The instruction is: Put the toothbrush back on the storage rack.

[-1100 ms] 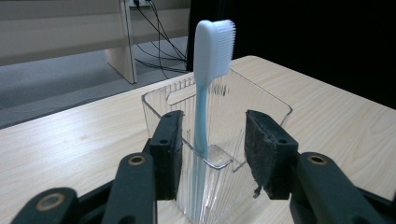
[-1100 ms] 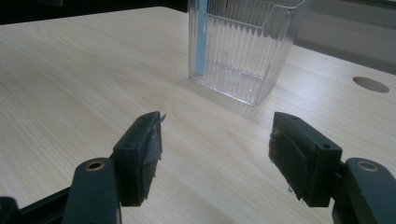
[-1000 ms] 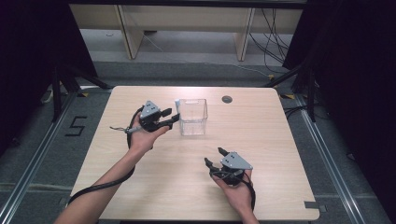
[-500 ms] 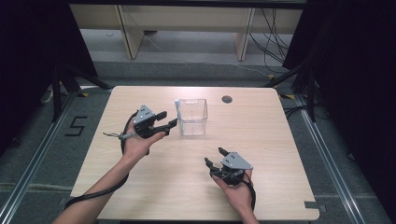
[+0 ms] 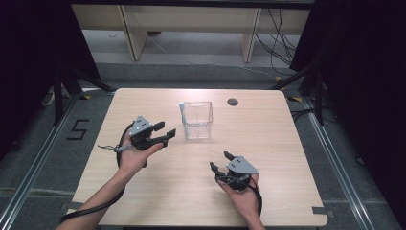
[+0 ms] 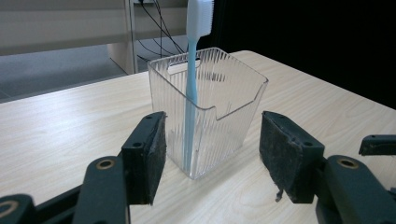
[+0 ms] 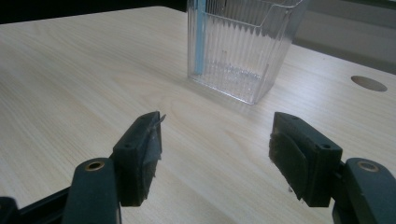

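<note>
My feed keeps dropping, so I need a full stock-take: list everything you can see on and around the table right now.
Table: one, light wood, centre.
Holder: one, clear ribbed plastic, upright at the table's far middle.
Toothbrush: one, light blue with white bristles, standing in the holder, head up.
Hole: one, dark, round, in the tabletop right of the holder.
Left tool: one, black, open, near the holder's left, apart from it.
Right tool: one, black, open, near the table's front.

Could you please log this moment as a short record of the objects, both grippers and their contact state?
surface: wooden table
container: clear ribbed holder, upright
contents: blue toothbrush, head up, leaning in a corner
left gripper: open, beside holder, apart from it
right gripper: open, holding nothing, nearer the person
</note>
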Motion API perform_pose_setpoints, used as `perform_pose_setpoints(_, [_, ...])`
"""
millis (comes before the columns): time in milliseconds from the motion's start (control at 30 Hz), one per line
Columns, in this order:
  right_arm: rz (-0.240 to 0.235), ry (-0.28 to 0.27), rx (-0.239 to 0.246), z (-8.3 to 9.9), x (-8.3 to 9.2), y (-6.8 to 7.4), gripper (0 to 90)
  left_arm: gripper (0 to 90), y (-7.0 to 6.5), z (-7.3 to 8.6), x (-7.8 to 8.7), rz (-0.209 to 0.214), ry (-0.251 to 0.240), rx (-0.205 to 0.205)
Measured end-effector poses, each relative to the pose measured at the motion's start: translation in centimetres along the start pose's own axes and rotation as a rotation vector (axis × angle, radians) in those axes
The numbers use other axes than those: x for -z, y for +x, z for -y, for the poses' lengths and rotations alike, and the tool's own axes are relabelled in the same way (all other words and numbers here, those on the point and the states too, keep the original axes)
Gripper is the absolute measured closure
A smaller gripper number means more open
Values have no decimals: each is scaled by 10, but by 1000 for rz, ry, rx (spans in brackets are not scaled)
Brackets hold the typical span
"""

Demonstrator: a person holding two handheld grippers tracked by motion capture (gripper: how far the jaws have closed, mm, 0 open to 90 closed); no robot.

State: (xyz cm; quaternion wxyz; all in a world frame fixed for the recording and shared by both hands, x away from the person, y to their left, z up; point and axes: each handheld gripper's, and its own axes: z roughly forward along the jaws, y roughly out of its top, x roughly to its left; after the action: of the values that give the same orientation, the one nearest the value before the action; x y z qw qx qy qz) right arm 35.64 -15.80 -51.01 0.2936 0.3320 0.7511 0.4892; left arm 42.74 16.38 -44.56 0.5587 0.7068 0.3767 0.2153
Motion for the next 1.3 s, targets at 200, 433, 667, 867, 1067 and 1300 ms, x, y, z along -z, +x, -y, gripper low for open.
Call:
perform_pose_setpoints(200, [-6,8,-26,0,1,1,351,404,-3,9,8,0,4,-10])
perform_pose_setpoints(433, [-12,20,-54,0,2,3,351,395,-4,21,17,-6,7,-26])
perform_pose_setpoints(667, [-10,22,-50,0,2,3,351,385,-2,35,26,-18,19,-40])
perform_pose_setpoints(867, [-10,24,-51,0,2,2,351,383,3,50,36,-28,28,-24])
perform_pose_setpoints(1067, [-16,17,-31,0,1,1,350,381,8,64,44,-32,36,-7])
perform_pose_setpoints(1300, [1,2,-20,0,2,-1,350,379,13,79,52,-61,51,-7])
